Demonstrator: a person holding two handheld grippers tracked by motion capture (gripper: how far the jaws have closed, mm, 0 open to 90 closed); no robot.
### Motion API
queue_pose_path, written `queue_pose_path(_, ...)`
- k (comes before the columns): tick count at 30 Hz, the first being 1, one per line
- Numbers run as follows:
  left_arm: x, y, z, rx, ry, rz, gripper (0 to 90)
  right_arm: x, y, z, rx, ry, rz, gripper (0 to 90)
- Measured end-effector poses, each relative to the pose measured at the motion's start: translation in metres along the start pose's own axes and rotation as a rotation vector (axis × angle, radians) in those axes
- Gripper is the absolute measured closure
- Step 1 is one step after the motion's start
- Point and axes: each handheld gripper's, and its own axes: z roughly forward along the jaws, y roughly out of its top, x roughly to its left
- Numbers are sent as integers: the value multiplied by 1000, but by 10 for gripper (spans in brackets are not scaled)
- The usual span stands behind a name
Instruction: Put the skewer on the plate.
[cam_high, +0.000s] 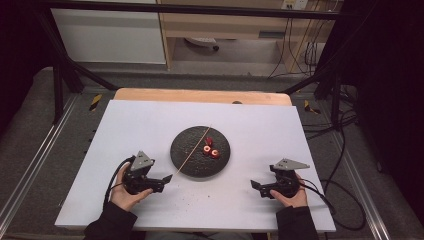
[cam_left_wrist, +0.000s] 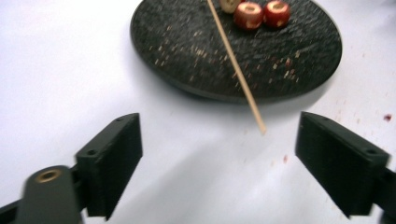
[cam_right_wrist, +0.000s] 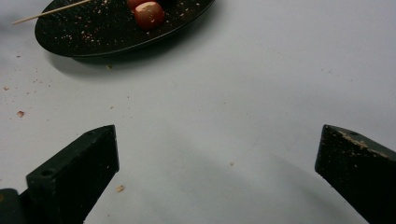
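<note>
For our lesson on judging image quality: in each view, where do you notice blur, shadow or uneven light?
High view: bright sheet, dark surroundings, plate small and soft. Left gripper view: jaws blurred, especially at bottom left; skewer and fruit pieces fairly sharp; plate casts a soft shadow. Right gripper view: plate's shadow falls on the sheet towards the camera, broad dim shadow between the jaws, crumbs sharp.

The high view looks forward and down over the whole table (cam_high: 150, 120). Each gripper view rides low, close above the table, facing ahead past its own jaws; all three share the dark plate (cam_high: 200, 167)
</note>
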Motion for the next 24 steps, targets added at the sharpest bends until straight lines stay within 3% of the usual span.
queue_pose_path(3, 5, -10, -6, 4, 11, 3, 77, 0, 0, 0, 2, 2, 3, 9)
queue_pose_path(13, 22, -37, -21, -8, 26, -26, 44, 1, -1, 1, 12, 7, -7, 9)
queue_pose_path(24, 30, -45, -21, -22, 33, -37, 44, 3, -3, 2, 30, 17, -13, 9)
